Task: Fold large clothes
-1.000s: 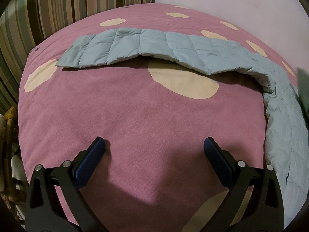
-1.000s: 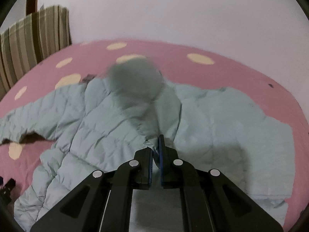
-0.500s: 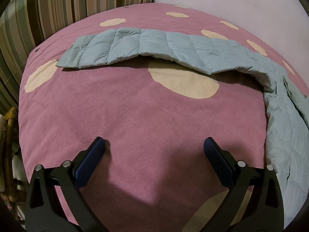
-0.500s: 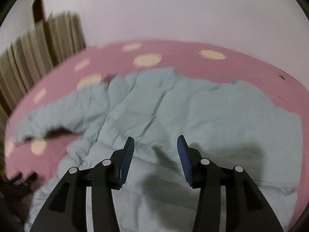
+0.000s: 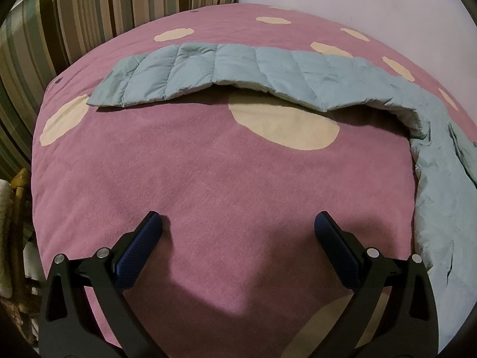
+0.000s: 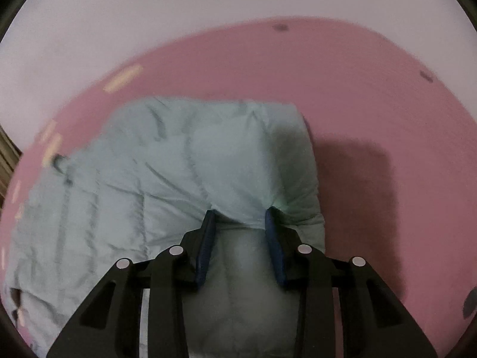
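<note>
A light blue quilted puffer jacket (image 6: 167, 179) lies on a pink bed cover with cream dots (image 5: 208, 179). In the left wrist view one sleeve (image 5: 190, 71) stretches flat across the far part of the bed and the body (image 5: 441, 179) runs down the right edge. My left gripper (image 5: 238, 223) is open and empty above bare cover. In the right wrist view my right gripper (image 6: 240, 213) is open, low over a folded edge of the jacket, with a bulge of fabric between its blue pads (image 6: 272, 232).
A striped cushion or headboard (image 5: 89, 15) stands at the far left of the bed. A pale wall (image 6: 208, 15) runs behind the bed. A wicker chair (image 5: 18, 238) stands off the bed's left edge.
My right gripper let go of the jacket, opened, and swung right and down onto the folded right part of the jacket. The left gripper has not moved.
</note>
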